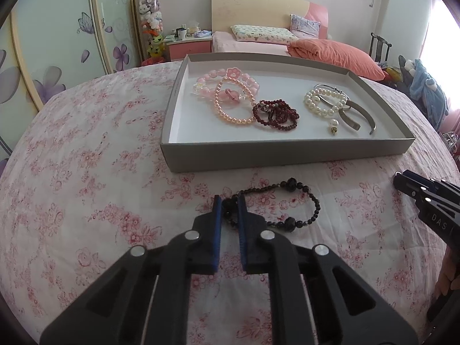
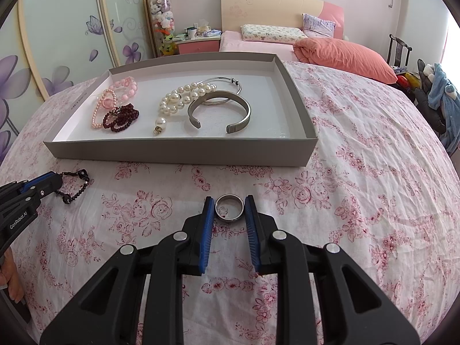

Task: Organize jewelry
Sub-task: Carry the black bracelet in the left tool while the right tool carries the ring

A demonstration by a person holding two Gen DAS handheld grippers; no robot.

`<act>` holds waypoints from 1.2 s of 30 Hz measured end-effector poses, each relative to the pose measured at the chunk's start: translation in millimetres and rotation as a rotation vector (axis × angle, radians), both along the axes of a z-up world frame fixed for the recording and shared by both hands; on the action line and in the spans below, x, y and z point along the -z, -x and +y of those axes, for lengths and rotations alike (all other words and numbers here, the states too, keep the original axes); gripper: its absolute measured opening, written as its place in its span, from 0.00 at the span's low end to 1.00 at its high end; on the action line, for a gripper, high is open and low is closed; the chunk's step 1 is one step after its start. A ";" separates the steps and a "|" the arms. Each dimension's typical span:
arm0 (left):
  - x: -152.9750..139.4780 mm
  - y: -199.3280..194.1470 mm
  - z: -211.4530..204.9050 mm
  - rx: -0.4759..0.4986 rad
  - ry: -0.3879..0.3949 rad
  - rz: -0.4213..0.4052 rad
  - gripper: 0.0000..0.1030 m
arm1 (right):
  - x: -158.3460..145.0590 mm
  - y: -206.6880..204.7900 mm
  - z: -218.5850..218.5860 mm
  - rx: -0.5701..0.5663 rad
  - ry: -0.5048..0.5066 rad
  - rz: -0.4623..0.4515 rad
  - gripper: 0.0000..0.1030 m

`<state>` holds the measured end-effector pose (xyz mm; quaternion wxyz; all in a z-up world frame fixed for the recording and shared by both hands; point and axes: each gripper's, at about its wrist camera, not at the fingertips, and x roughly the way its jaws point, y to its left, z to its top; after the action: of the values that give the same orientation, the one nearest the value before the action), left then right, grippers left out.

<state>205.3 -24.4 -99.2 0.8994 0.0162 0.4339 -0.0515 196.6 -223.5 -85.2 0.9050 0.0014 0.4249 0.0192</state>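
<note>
A black beaded bracelet (image 1: 313,198) lies on the flowered bedspread in front of a grey tray (image 1: 287,152). My left gripper (image 1: 229,201) is shut on the bracelet's left end, with beads pinched between the blue pads. In the right wrist view the same left gripper (image 2: 57,179) shows at the left edge, the black bracelet (image 2: 77,192) hanging from its tip. My right gripper (image 2: 230,201) is shut on a silver ring (image 2: 230,217) that rests on the cloth, a pad against each side. The tray (image 2: 178,153) holds pink bracelets (image 1: 230,86), dark red beads (image 1: 276,113), pearls (image 1: 325,100) and a metal cuff (image 2: 218,109).
The flowered spread (image 1: 100,187) covers the whole work surface. The tray's right third (image 2: 273,100) is bare white. Behind stand a bed with an orange quilt (image 1: 330,51), a wardrobe (image 1: 57,43) at the left and a chair with clothes (image 1: 425,86) at the right.
</note>
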 end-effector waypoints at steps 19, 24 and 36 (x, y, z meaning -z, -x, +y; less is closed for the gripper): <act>-1.1 10.3 3.4 -0.007 0.014 0.001 0.11 | -0.1 3.0 1.2 -0.004 -0.004 0.000 0.22; -6.1 24.7 10.7 -0.014 0.040 -0.005 0.11 | -3.1 14.1 5.8 -0.026 -0.055 0.002 0.22; -54.0 50.5 4.8 -0.005 0.094 -0.163 0.11 | -40.0 34.1 7.3 -0.027 -0.112 -0.142 0.22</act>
<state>154.7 -19.6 -45.2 0.9315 -0.0230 0.3565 -0.0679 162.5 -216.2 -45.2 0.9310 0.0449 0.3579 0.0550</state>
